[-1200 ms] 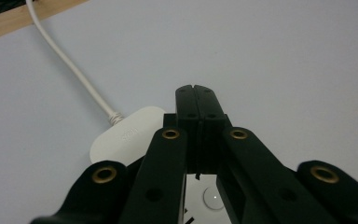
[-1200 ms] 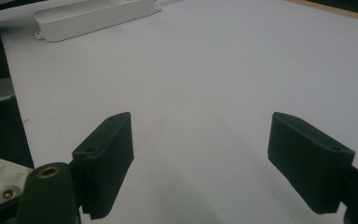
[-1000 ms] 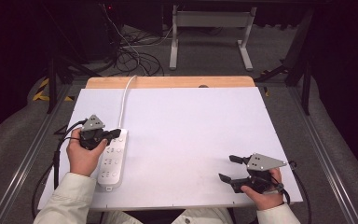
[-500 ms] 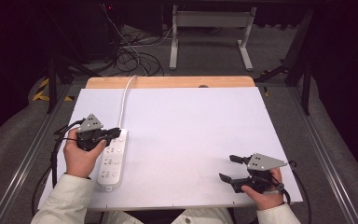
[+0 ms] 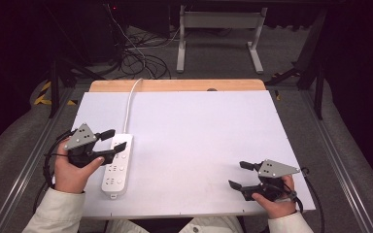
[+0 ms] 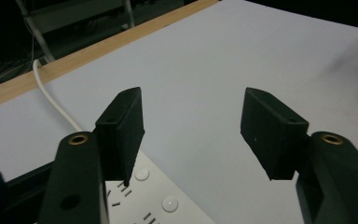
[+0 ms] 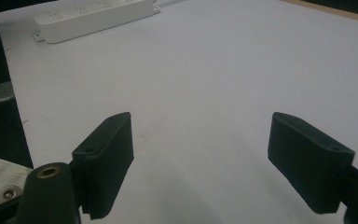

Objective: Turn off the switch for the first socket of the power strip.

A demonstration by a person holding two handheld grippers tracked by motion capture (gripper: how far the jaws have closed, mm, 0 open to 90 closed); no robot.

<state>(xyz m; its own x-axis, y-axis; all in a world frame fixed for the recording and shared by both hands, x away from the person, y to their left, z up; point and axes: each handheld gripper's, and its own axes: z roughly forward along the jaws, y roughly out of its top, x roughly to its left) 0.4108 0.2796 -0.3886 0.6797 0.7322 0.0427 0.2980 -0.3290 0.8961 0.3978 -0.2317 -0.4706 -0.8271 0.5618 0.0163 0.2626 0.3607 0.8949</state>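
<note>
A white power strip (image 5: 116, 167) lies lengthwise at the left of the white table top (image 5: 194, 131), and its white cable (image 5: 128, 104) runs off over the far edge. My left gripper (image 5: 116, 140) hovers over the strip's far end. Its jaws have just been opening and stand open with nothing between them. In the left gripper view the strip's sockets and buttons (image 6: 161, 198) lie below the left gripper (image 6: 196, 121). My right gripper (image 5: 237, 175) rests open near the front right, empty, well apart from the strip. In the right gripper view the right gripper (image 7: 200, 158) faces bare table, with the strip (image 7: 93, 16) far off.
A wooden strip (image 5: 175, 85) edges the table's far side. Beyond it on the floor are tangled cables (image 5: 136, 60) and a metal stand (image 5: 218, 34). Metal rails (image 5: 26, 165) run along both sides of the table.
The left gripper's jaws went from shut to open above the strip's far end, and the left hand drew slightly left and up. The right hand stayed still.
</note>
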